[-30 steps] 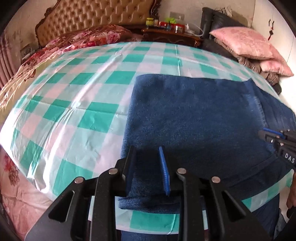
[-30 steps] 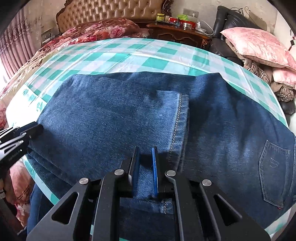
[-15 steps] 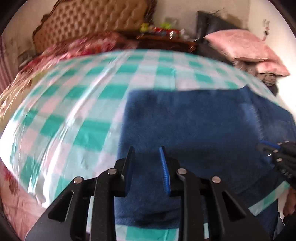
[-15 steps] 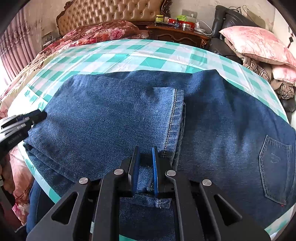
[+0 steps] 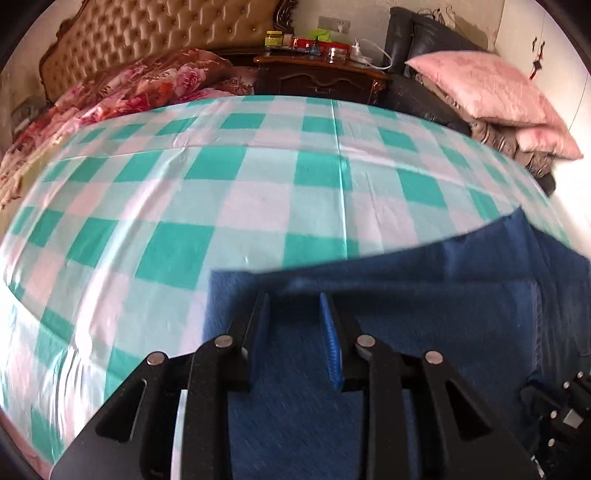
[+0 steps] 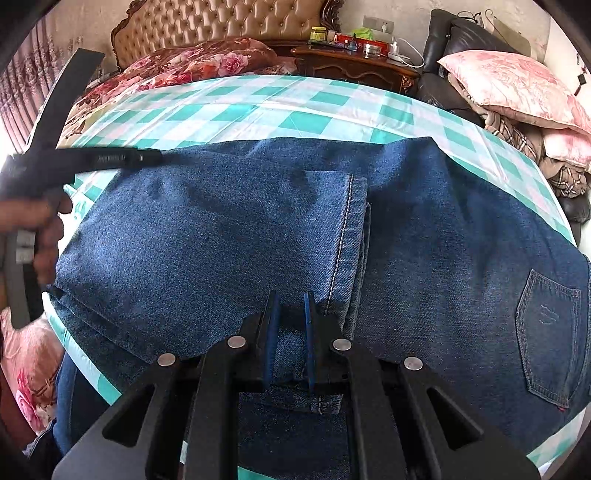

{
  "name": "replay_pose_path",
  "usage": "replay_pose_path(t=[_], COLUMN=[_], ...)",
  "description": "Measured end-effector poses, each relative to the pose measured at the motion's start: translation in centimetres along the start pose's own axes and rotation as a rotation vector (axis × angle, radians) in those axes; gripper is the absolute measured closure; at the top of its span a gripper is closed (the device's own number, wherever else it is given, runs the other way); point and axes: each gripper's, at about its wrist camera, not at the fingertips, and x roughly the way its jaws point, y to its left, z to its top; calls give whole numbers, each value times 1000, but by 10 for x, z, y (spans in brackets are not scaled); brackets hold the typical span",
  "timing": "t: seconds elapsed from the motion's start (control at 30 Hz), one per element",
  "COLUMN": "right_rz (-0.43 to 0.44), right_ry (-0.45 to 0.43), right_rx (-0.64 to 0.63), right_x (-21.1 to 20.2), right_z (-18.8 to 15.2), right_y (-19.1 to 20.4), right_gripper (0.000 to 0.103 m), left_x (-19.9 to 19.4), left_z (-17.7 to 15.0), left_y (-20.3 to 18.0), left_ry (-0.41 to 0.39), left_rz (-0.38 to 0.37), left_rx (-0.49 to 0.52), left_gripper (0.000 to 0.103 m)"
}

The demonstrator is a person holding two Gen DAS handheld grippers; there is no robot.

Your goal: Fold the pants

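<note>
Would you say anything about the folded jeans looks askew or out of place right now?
Nothing serious stands out. The jeans lie flat on the checked cloth; only the lower hem layer sticks out slightly below the folded leg's edge.

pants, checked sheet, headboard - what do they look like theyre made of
Pants: blue denim, matte, with visible twill grain and pale stitching along the hem.
Checked sheet: thin, smooth, slightly glossy, creased; plastic or satiny fabric, cannot tell.
Headboard: tan button-tufted padding with a sheen, probably leather or imitation, in a dark carved frame.
</note>
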Motion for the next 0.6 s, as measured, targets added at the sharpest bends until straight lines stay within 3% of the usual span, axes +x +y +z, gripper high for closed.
replay_pose_path(t=[0.07, 0.1, 0.2, 0.33, 0.47, 0.53, 0.6], right_rz=[-10, -15, -46, -62, -78, -90, -96], right_ry=[14, 18, 34, 37, 33, 33, 35], right_rx=[1, 1, -10, -17, -24, -31, -32], right_x=[1, 1, 2, 2, 2, 2, 2], right_z=[2, 3, 5, 5, 5, 5, 4], right_y=[1, 2, 7, 8, 10, 12, 13], right_gripper=[96, 96, 95, 94, 93, 92, 91], left_x=[-4, -10, -34, -59, -66, -71, -72], left_z=[1, 0, -14, -62, -107, -119, -122], left_y=[7, 12, 20, 9, -5, -12, -10], left_ry=[-19, -37, -80, -80, -55, -74, -82], left_rz=[29, 38, -26, -39, 37, 76, 65], left_rx=[-13, -40, -109, -99, -35, 20, 14], left_gripper=[73, 65, 63, 63, 63, 63, 63])
